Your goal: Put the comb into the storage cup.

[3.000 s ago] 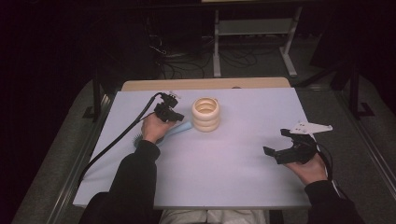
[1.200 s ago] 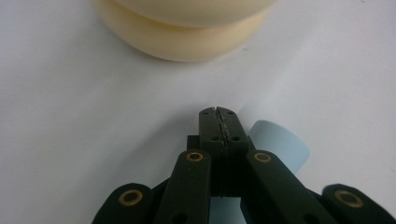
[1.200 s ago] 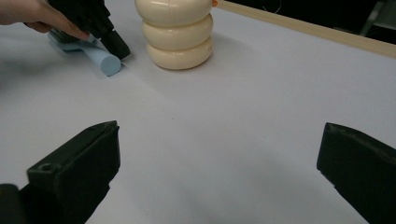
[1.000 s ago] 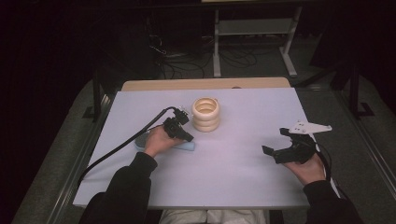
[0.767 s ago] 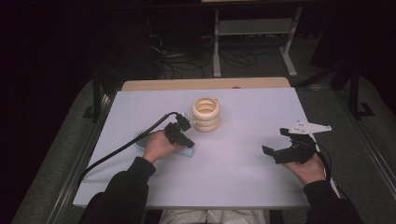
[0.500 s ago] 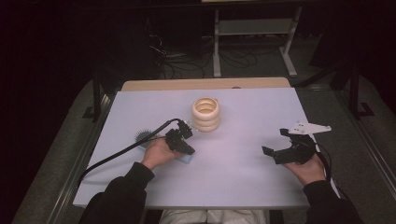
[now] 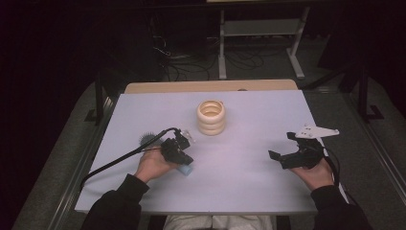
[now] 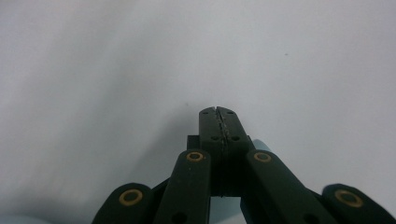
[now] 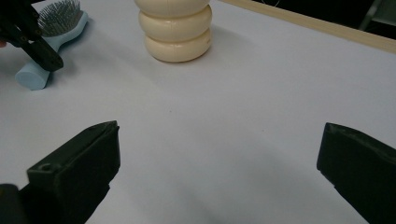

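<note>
A light blue hairbrush lies on the white table at the left. Its bristle head points away from me and its handle end points toward me. My left gripper is right over the handle, tips pointing down. In the left gripper view the jaws are pressed together with nothing between them, and a bit of the blue handle shows underneath. My right gripper rests low at the right, open and empty.
A stack of three cream rings stands at the table's middle back, also seen ahead of the right gripper. A wooden strip runs along the far edge. The left gripper's cable trails off the left side.
My left gripper has moved from beside the ring stack toward me and a little right. The brush has shifted and turned with it. The right gripper has stayed still.
</note>
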Available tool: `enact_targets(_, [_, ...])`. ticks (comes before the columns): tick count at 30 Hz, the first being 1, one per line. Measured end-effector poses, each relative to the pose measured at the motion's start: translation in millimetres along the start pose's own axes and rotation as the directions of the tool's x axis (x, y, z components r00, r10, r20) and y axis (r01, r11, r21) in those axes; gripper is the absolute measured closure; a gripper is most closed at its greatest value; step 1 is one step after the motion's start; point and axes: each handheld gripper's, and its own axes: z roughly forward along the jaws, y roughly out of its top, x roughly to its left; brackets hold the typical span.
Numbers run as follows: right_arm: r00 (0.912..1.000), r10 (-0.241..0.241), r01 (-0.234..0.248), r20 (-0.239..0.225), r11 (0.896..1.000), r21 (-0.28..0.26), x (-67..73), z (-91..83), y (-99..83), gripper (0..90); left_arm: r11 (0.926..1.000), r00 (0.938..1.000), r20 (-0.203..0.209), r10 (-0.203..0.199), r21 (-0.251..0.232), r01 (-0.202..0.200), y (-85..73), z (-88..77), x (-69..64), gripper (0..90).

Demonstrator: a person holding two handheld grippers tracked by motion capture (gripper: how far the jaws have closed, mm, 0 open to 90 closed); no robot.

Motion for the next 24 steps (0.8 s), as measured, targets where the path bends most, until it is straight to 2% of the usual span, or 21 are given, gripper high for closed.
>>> enact_targets(1, [1.0, 0.002, -0.002, -0.001, 1.0, 0.001, 0.0, 0.1, -0.1, 0.0, 1.0, 0.9999, 0.006, -0.009, -0.003, 0.009, -3.0, -0.4, 0.1, 90.0])
enact_targets(3, [1.0, 0.0, 0.0, -0.002, 1.0, 0.003, -0.1, 0.3, -0.2, 0.0, 0.9997, 0.9999, -0.017, -0.001, 0.026, 0.001, -7.7, 0.8, -0.2, 90.0])
enact_targets(6, [1.0, -0.001, 0.001, -0.002, 1.0, 0.002, 0.5, 0.4, -0.1, 0.0, 0.9995, 0.9998, 0.007, -0.02, 0.024, 0.02, -14.7, 1.4, 1.1, 90.0])
enact_targets(9, [1.0, -0.002, 0.002, 0.001, 1.0, 0.001, 0.4, -0.1, 0.0, 0.0, 0.9993, 0.9999, -0.009, -0.012, 0.035, 0.012, -19.6, -1.1, -1.9, 90.0])
enact_targets(11, [1.0, 0.0, 0.0, 0.001, 1.0, 0.001, 0.2, -0.3, -0.2, 0.0, 0.9998, 0.9999, 0.001, -0.014, 0.013, 0.014, -23.9, -4.7, -4.2, 90.0])
enact_targets(17, [1.0, -0.003, 0.003, -0.001, 1.0, 0.0, 0.9, -0.6, -0.1, 0.0, 0.9996, 0.9996, 0.009, -0.028, -0.003, 0.028, -41.2, -13.4, -5.1, 90.0])
enact_targets(20, [1.0, -0.001, 0.001, -0.001, 1.0, 0.0, 0.7, -0.7, -0.1, 0.0, 0.9997, 0.9998, -0.002, -0.019, -0.014, 0.019, -48.3, -17.9, -7.0, 90.0])
enact_targets(22, [1.0, -0.001, 0.001, -0.002, 1.0, 0.001, 0.8, -0.7, -0.1, 0.0, 0.9987, 0.9992, 0.025, -0.031, -0.039, 0.032, -52.6, -21.3, -6.9, 90.0])
enact_targets(24, [1.0, -0.003, 0.003, -0.002, 1.0, 0.001, 1.0, -0.6, -0.1, 0.0, 0.9982, 0.9989, 0.033, -0.034, -0.048, 0.036, -57.2, -24.6, -7.5, 90.0])
